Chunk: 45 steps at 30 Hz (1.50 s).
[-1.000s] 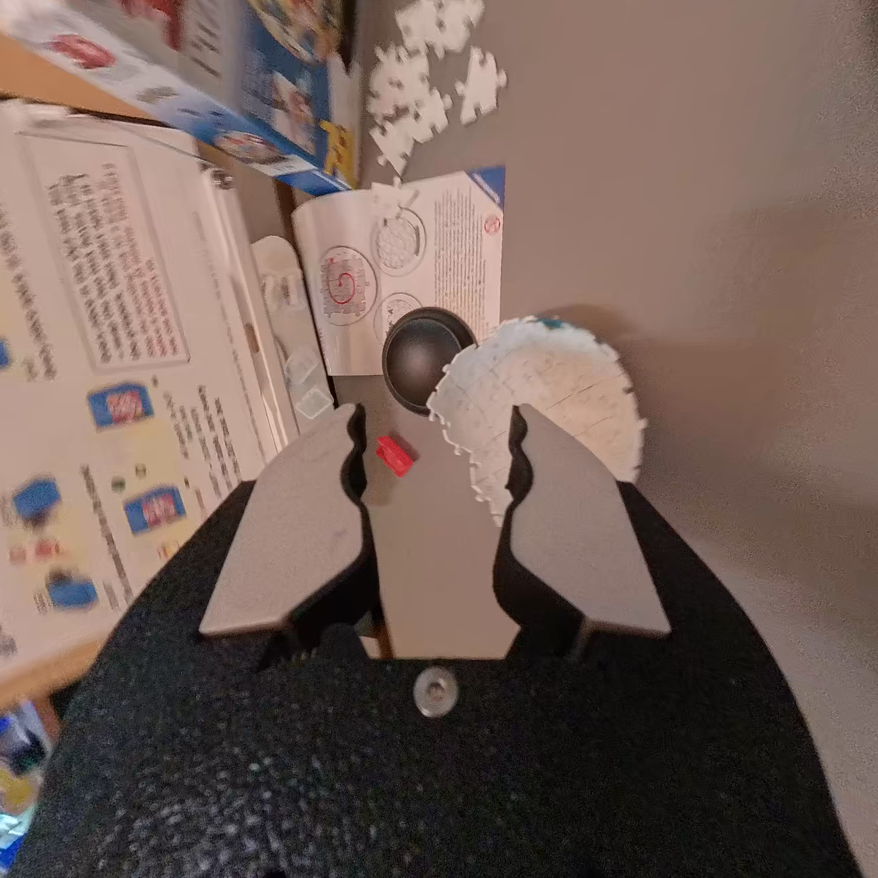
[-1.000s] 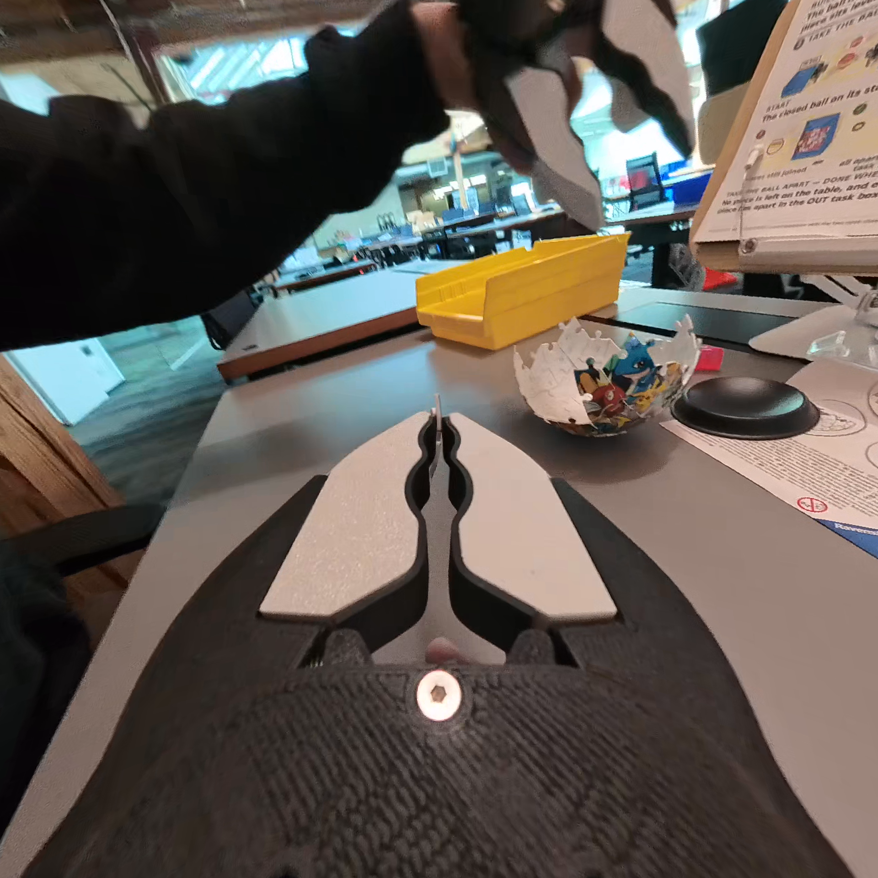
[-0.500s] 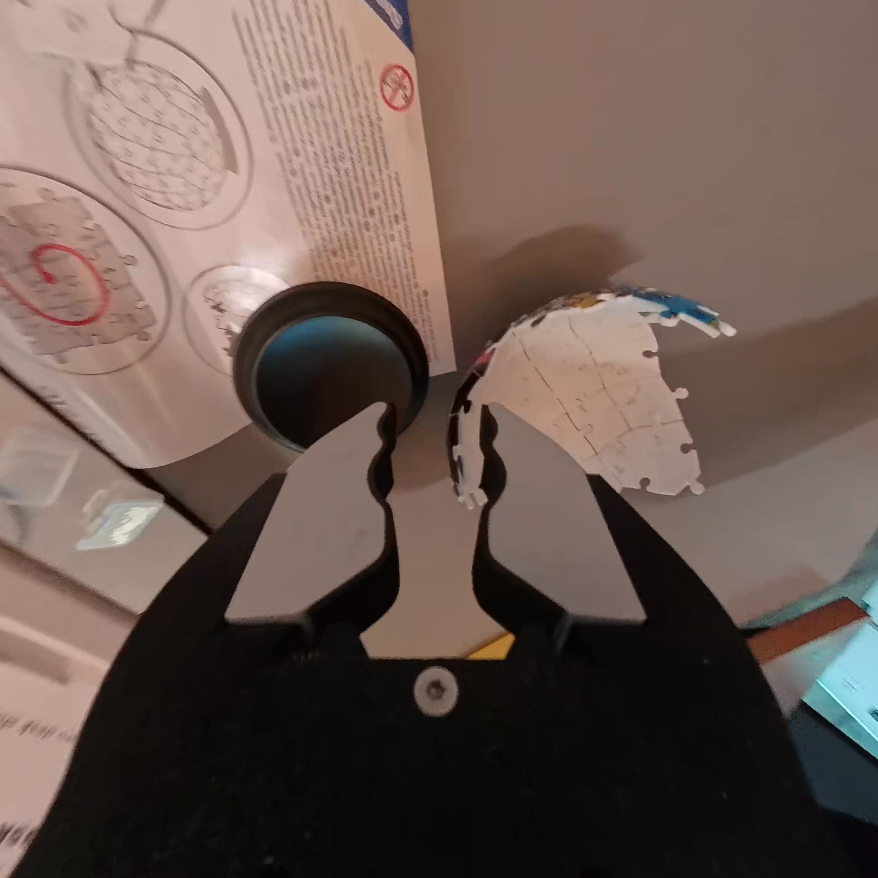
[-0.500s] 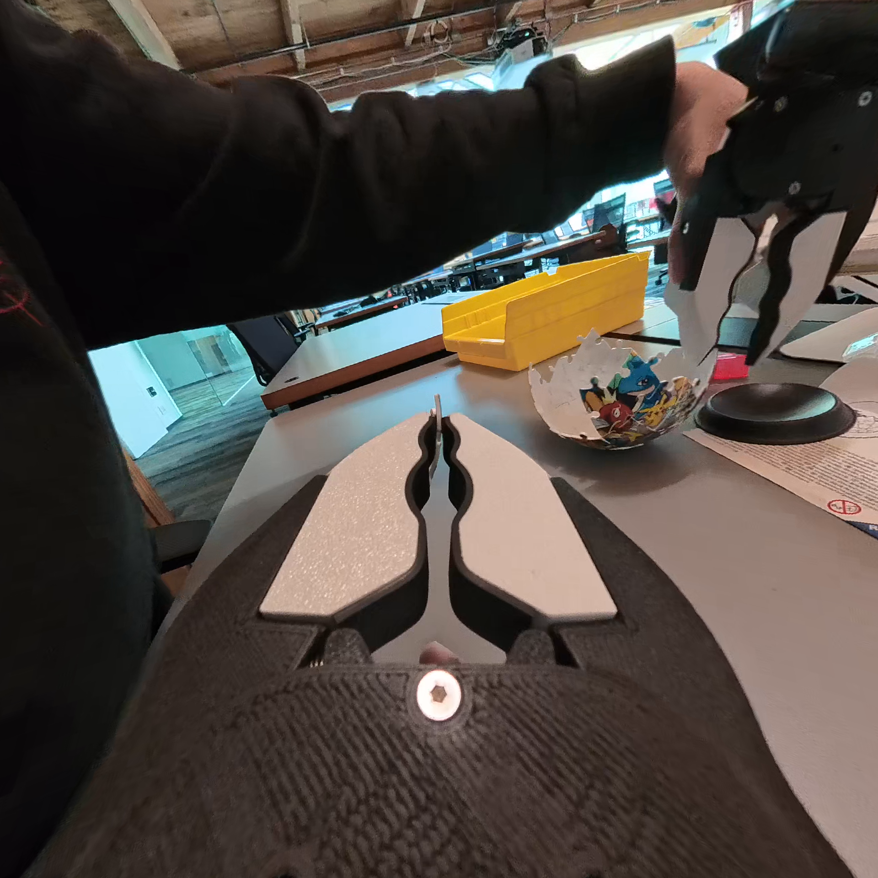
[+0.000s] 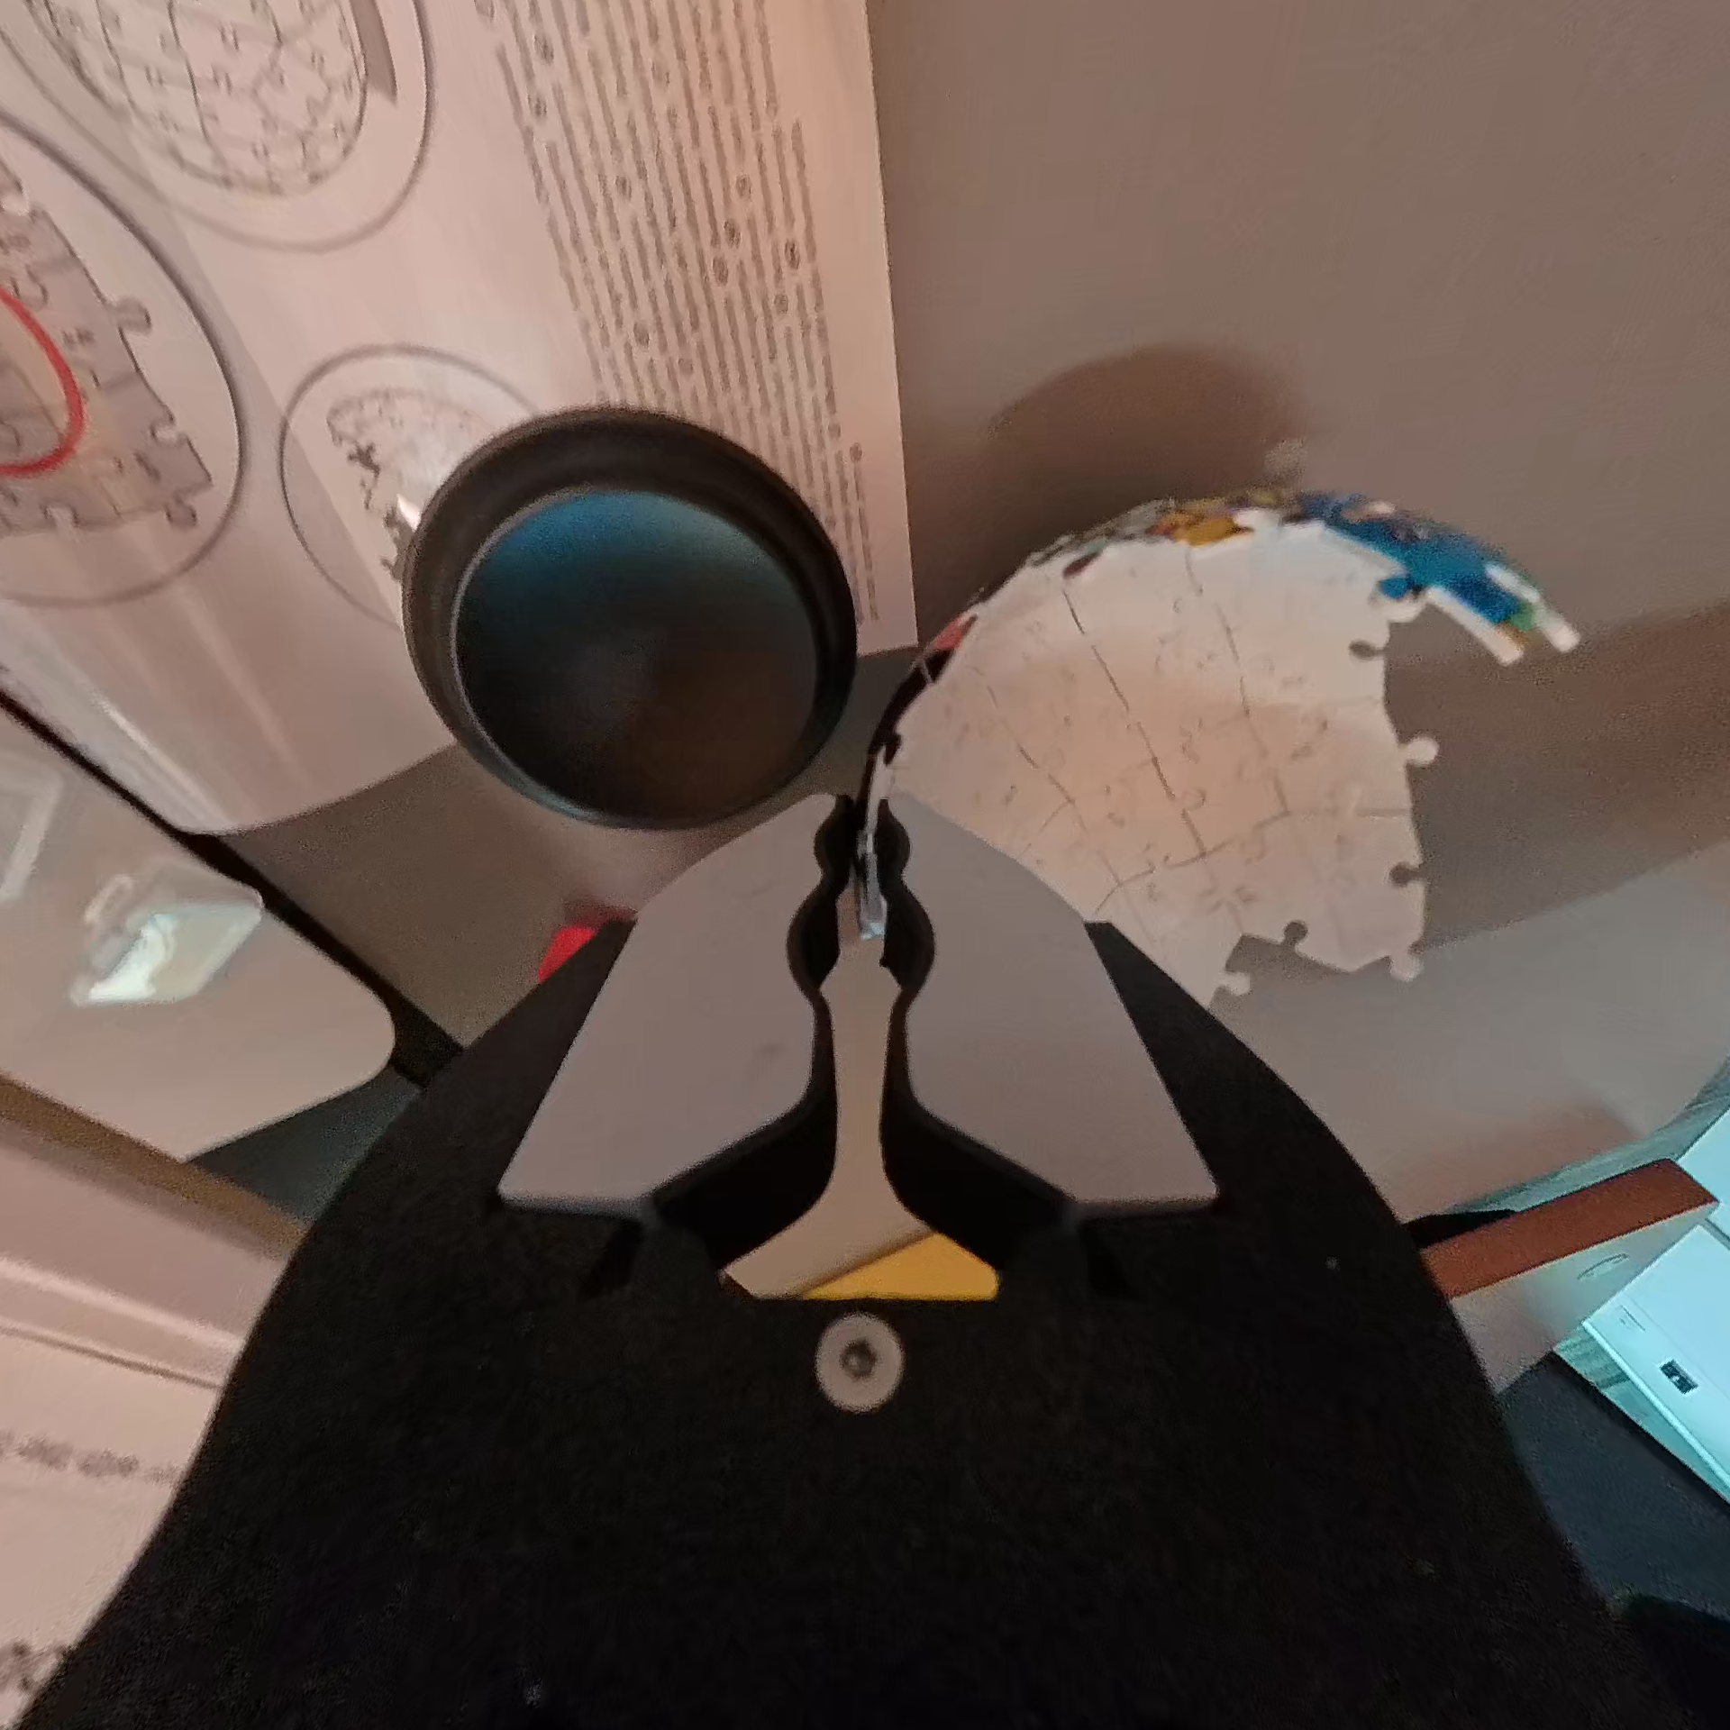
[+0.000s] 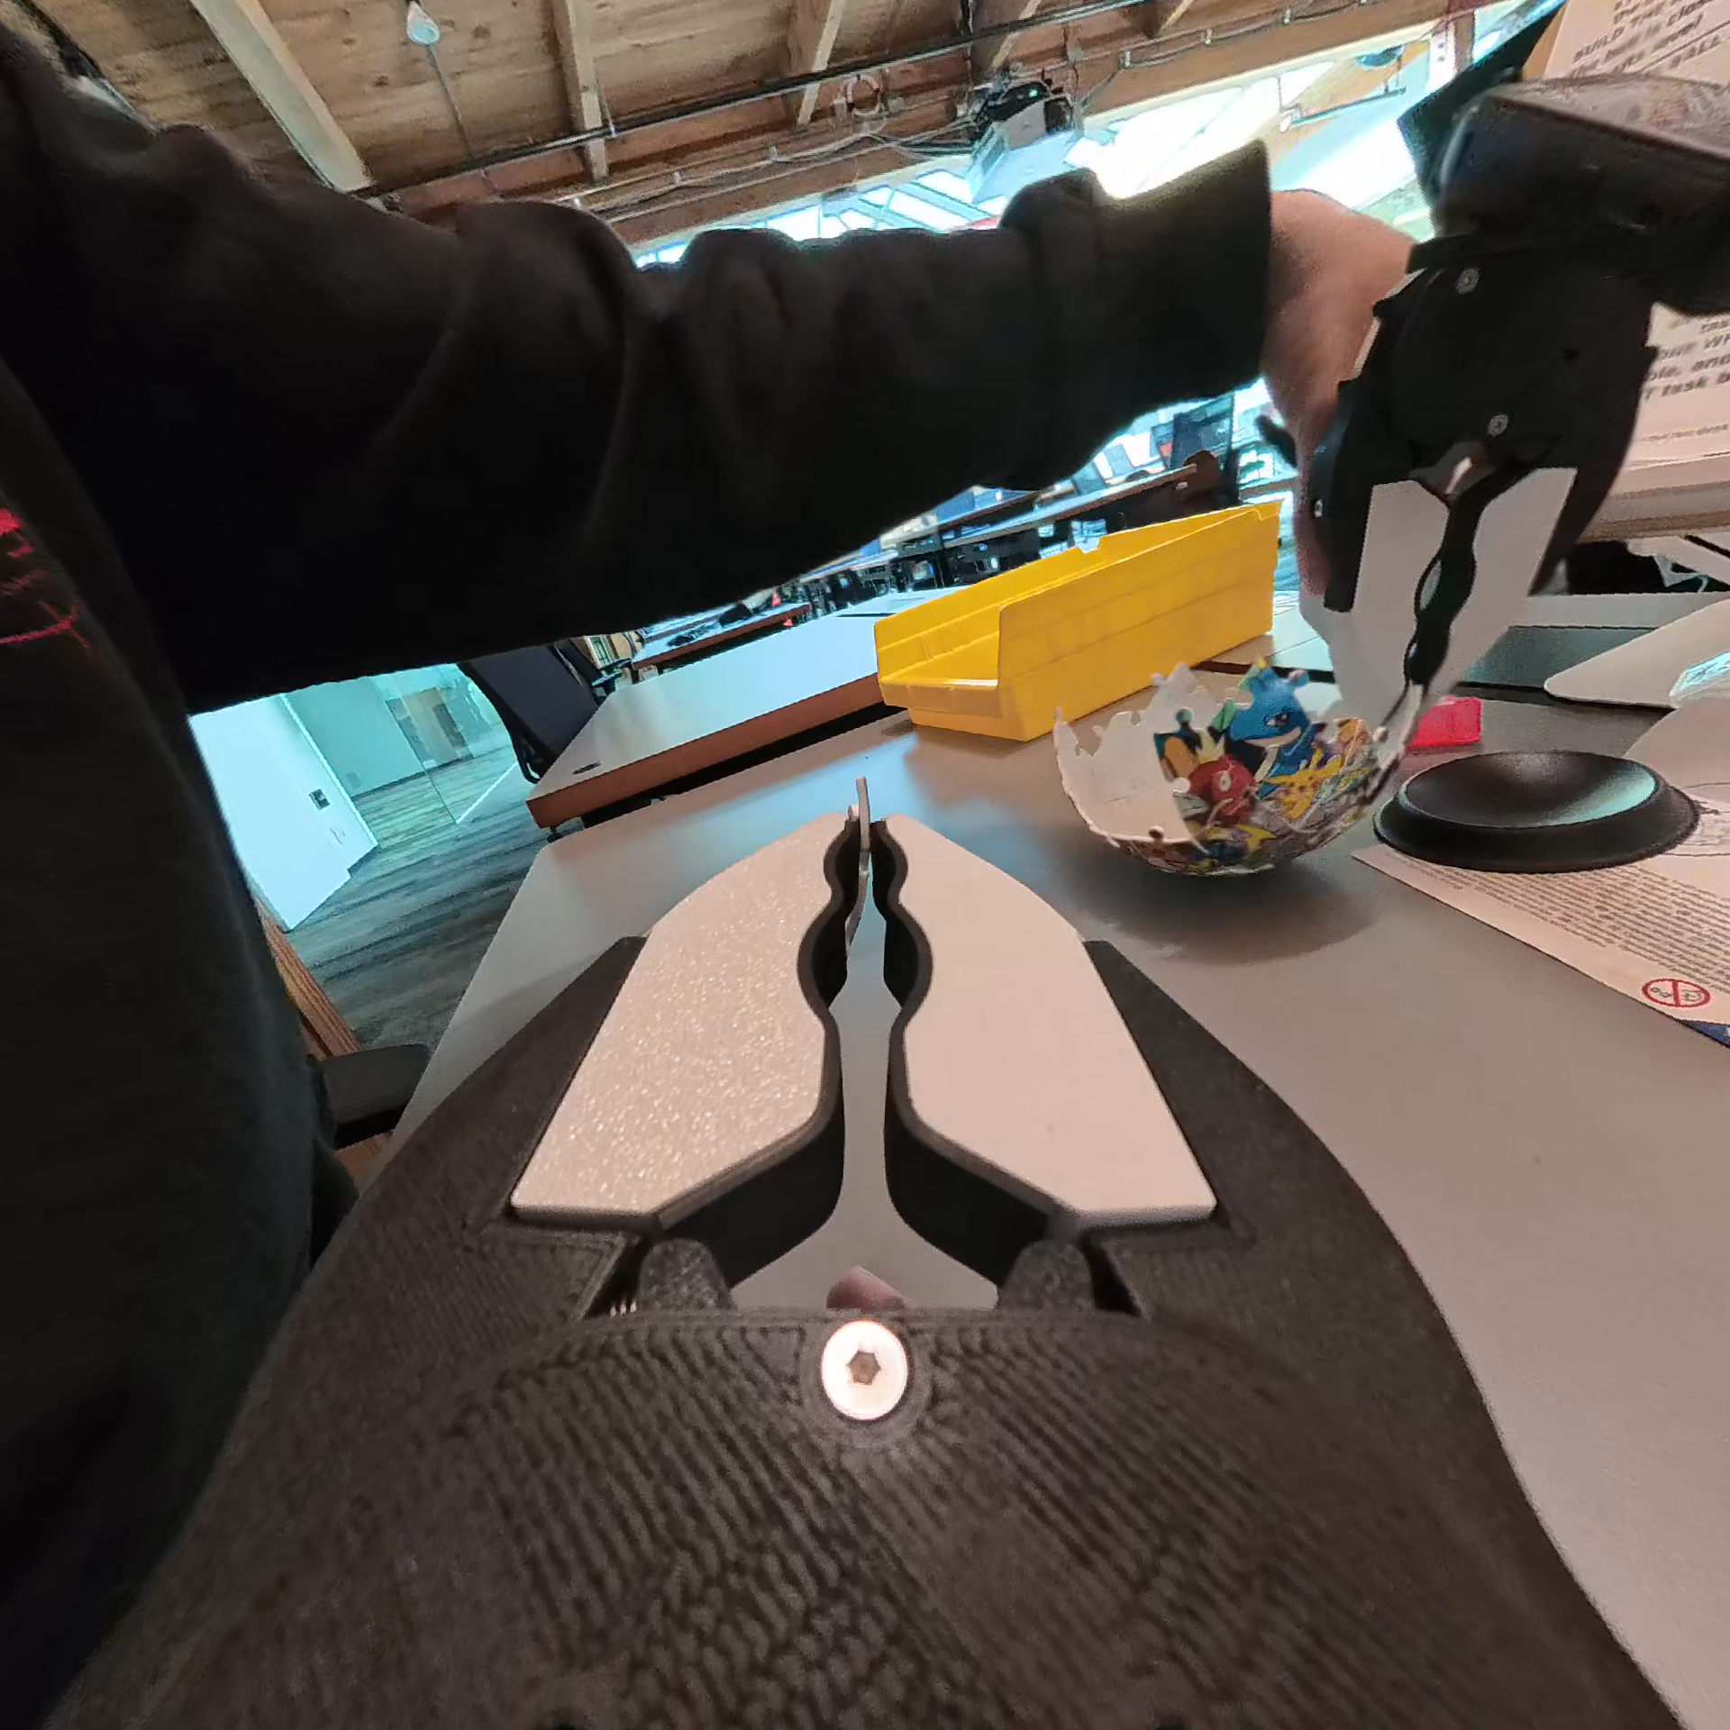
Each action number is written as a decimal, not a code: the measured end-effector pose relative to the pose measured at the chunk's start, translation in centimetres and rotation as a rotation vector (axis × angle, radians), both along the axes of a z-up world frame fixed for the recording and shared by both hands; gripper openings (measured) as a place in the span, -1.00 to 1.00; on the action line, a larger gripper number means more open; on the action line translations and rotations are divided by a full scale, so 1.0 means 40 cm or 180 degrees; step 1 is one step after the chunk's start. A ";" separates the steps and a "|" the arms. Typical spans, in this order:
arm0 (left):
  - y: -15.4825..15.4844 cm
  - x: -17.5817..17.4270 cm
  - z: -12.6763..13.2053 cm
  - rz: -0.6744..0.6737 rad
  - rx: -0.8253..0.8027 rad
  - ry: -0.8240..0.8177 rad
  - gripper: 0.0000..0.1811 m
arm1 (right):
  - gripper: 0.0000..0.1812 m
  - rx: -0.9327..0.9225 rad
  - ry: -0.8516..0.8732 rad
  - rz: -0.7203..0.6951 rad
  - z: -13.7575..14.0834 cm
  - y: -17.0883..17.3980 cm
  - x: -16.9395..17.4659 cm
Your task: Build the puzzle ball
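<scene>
The half-built puzzle ball [image 5: 1170, 749] is a bowl-shaped shell, white inside and with colourful cartoon figures outside [image 6: 1226, 796]. It rests on the grey table. My left gripper [image 5: 866, 843] is shut on the shell's near rim; it also shows in the right wrist view [image 6: 1404, 697], coming down from above. My right gripper [image 6: 866, 833] is shut on a thin puzzle piece [image 6: 859, 843], held edge-on above the table, left of the shell. A black round stand [image 5: 627, 618] sits just beside the shell [image 6: 1526, 810].
A paper instruction sheet [image 5: 562, 234] lies under the stand. A yellow bin [image 6: 1077, 627] stands behind the shell. A small red object [image 6: 1446, 725] lies near the stand. A person's dark sleeve [image 6: 655, 421] crosses the right wrist view. Some 25 cm of space lies between my two pairs of fingers.
My left gripper has come down to the shell and closed on its rim. The right gripper has held still with its piece.
</scene>
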State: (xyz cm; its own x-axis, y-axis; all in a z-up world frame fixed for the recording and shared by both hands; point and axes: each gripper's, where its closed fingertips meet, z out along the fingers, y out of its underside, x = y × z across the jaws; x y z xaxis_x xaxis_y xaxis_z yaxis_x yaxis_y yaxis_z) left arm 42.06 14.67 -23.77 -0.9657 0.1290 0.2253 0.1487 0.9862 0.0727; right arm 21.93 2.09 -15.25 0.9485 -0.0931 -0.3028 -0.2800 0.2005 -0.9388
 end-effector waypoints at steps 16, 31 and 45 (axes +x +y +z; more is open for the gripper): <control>0.190 -0.202 0.071 0.1276 0.0272 0.0078 -0.80 | -0.97 -0.0065 -0.0158 -0.0042 0.000 0.004 -0.011; 0.266 -0.314 0.046 0.3016 0.0121 0.0136 -0.79 | -0.97 -0.0074 -0.0350 -0.0072 0.005 0.010 -0.018; 0.271 -0.371 0.047 0.3533 -0.0125 0.0417 -0.66 | -0.98 -0.0127 -0.0245 -0.0212 -0.002 0.012 0.021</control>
